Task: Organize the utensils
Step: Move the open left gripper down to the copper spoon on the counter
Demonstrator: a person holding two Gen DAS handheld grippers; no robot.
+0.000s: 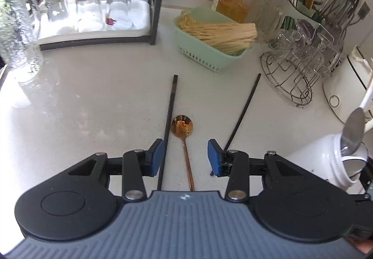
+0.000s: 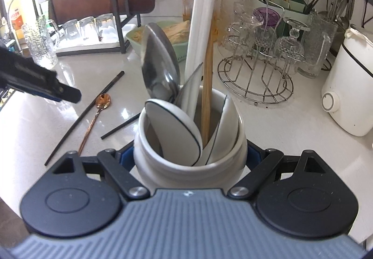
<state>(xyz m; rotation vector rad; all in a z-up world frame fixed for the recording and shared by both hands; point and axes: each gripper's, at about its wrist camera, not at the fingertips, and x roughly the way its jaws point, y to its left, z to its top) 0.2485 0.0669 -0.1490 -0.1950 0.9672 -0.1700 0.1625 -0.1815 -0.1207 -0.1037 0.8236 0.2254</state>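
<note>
White jar (image 2: 190,154) gripped in right claw (image 2: 190,156), already holding spoons and chopsticks. Left claw (image 1: 185,156) part-open, empty, straddling copper spoon (image 1: 183,128) on worktop (image 1: 93,96); a black chopstick (image 1: 169,124) lies close on one side, another (image 1: 244,112) on the other. Step, likely: picking up the spoon. Next: lower, close on handle only. Right view alone shows jar contents.

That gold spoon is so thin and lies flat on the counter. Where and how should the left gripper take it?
Grip the gold spoon on its slim handle just behind the bowl, coming down from above with the left gripper open astride it. The handle already runs between the fingers; the black chopstick beside it lies close, so stay centred.
</note>
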